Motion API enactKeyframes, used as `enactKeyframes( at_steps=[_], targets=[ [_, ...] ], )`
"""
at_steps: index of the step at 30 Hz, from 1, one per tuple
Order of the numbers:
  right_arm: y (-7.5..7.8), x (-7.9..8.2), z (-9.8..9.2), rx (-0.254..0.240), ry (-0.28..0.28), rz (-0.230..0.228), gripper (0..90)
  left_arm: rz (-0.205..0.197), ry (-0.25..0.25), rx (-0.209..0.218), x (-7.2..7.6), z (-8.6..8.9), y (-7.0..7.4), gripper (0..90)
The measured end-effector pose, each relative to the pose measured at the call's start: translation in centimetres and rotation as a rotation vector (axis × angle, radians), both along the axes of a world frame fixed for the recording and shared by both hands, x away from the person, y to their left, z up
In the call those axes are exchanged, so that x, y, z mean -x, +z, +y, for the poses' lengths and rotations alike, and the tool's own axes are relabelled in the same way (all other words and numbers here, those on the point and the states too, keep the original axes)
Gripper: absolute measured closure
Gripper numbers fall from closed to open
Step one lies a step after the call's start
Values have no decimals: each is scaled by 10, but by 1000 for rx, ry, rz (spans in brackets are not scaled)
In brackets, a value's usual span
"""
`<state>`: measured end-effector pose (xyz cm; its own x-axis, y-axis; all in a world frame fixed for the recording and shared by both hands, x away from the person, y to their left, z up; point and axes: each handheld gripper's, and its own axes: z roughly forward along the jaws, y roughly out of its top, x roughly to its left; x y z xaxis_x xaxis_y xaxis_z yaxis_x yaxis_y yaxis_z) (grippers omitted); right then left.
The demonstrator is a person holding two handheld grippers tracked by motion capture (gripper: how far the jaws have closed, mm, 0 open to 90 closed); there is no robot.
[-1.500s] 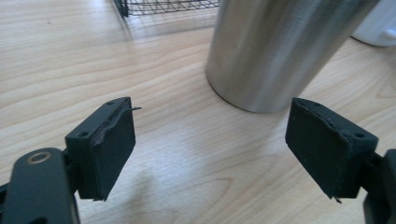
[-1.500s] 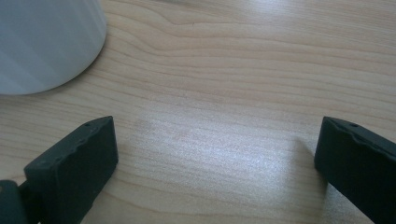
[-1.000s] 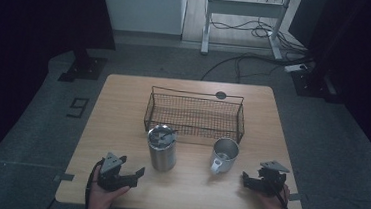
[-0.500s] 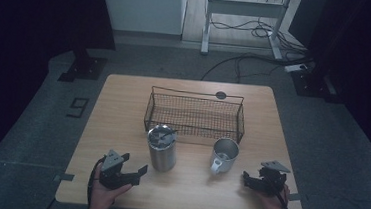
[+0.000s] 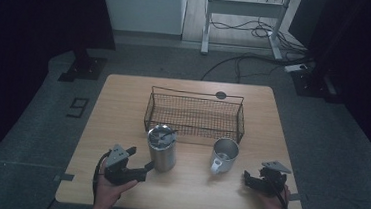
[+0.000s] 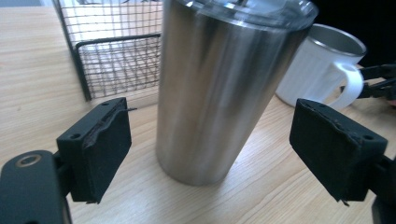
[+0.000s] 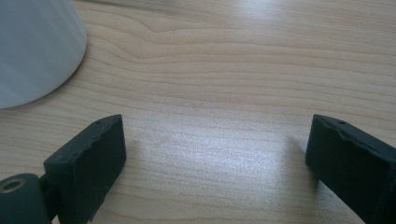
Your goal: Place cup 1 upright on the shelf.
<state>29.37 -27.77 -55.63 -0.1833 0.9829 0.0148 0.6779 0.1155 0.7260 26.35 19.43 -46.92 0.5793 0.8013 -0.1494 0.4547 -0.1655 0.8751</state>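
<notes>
A steel tumbler [image 5: 161, 150] with a lid stands upright near the table's front. A white mug [image 5: 223, 155] is to its right. My left gripper [image 5: 140, 161] points at the tumbler from the left. In the left gripper view the left gripper [image 6: 217, 144] is open. Its jaws have just been opening, and the tumbler [image 6: 219, 93] stands between and beyond the pads, untouched. My right gripper [image 5: 248, 178] sits right of the mug. The right gripper [image 7: 219, 158] is open, its jaws have just been closing with only bare wood between them, and the mug [image 7: 32, 46] is at the upper left.
A black wire basket [image 5: 195, 116] stands empty behind the tumbler and mug, and its corner [image 6: 112, 46] lies left of the tumbler. The wooden table [image 5: 123, 109] has a small dark disc [image 5: 221, 95] at its far edge. The mug [image 6: 322, 65] turns its handle toward the right gripper.
My left gripper has lifted a little and edged toward the tumbler. The right gripper, tumbler and mug have stayed in place.
</notes>
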Motion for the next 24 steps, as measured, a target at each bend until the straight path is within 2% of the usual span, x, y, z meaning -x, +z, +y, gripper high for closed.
enactKeyframes(
  at_steps=[14, 24],
  targets=[
    [0, 0, 0, 2, -1, 0, 48, 24, -46, -4, -12, -15, 1, 21],
    [0, 0, 0, 3, -2, 0, 50, 38, -57, -8, -23, -26, 0, 0]
  ],
)
